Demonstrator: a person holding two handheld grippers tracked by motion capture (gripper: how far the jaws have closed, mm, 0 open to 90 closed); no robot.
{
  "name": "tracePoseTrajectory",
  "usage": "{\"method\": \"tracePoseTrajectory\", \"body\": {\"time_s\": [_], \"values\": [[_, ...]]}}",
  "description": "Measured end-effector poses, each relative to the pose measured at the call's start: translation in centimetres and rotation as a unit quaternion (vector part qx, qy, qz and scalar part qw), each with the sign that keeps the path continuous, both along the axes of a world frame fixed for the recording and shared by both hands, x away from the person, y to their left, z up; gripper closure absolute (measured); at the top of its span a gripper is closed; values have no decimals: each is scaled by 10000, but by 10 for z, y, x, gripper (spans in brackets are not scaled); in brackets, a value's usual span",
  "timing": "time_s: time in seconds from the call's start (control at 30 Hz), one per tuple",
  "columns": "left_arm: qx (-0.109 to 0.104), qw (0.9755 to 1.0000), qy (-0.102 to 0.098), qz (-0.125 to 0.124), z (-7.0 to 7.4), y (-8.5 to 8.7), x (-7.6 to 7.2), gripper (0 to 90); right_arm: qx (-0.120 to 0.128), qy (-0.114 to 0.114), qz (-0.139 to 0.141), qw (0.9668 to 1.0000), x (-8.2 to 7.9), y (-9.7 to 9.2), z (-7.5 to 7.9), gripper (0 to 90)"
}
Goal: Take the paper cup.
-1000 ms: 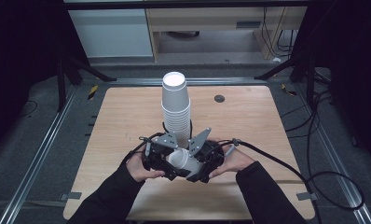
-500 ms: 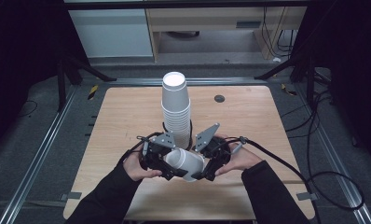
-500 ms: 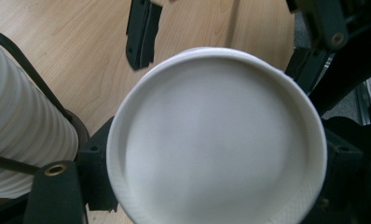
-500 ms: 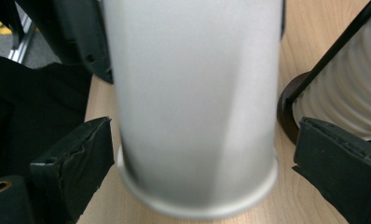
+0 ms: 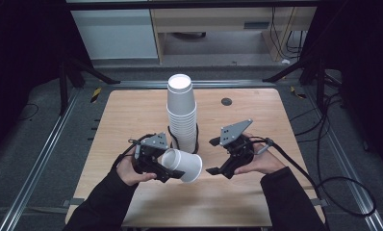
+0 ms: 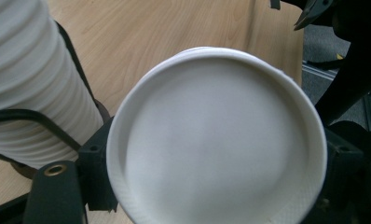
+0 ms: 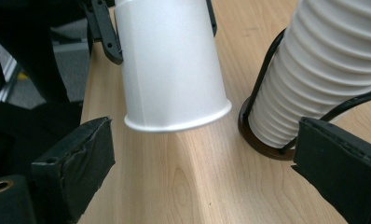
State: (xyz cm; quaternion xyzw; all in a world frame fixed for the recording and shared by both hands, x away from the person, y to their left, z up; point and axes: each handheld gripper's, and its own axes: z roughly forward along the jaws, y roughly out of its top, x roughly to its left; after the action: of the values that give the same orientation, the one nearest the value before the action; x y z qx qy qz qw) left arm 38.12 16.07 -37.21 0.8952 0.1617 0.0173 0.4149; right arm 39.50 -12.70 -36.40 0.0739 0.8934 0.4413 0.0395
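A single white paper cup lies on its side above the table, with my left gripper shut on it near its base. In the left gripper view the cup's round base faces the camera between the black fingers. A tall stack of upturned white cups stands mid-table in a black wire holder. My right gripper hovers open just right of the cup, apart from it. Its view has the cup beyond its wide-apart pads, with nothing between them.
The wooden table has a small dark round hole at the back right. Cables trail off the right edge from the right gripper. Metal rails flank the table on the floor.
The right gripper has let go of the cup and drawn away to the right, open. The left gripper keeps the cup and has shifted slightly left.
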Motion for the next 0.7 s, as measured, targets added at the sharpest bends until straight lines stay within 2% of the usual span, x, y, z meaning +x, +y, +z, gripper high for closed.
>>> {"method": "tracePoseTrajectory", "body": {"time_s": [0.27, 0.43, 0.57, 0.7], "values": [[-537, 9982, -63, 265, 8, 12, 1, 207, 335, -17, -266, 9991, -3, -15, -2, 52], [-706, 9969, -92, 328, 12, 15, 2, 206, 605, 22, -435, 9972, -5, -23, -5, 48], [-923, 9950, -154, 360, 15, 17, 1, 206, 742, 41, -572, 9956, -6, -26, -8, 35], [-1038, 9937, -232, 367, 18, 17, 0, 206, 868, 106, -640, 9941, -6, -29, -11, 27]]}}
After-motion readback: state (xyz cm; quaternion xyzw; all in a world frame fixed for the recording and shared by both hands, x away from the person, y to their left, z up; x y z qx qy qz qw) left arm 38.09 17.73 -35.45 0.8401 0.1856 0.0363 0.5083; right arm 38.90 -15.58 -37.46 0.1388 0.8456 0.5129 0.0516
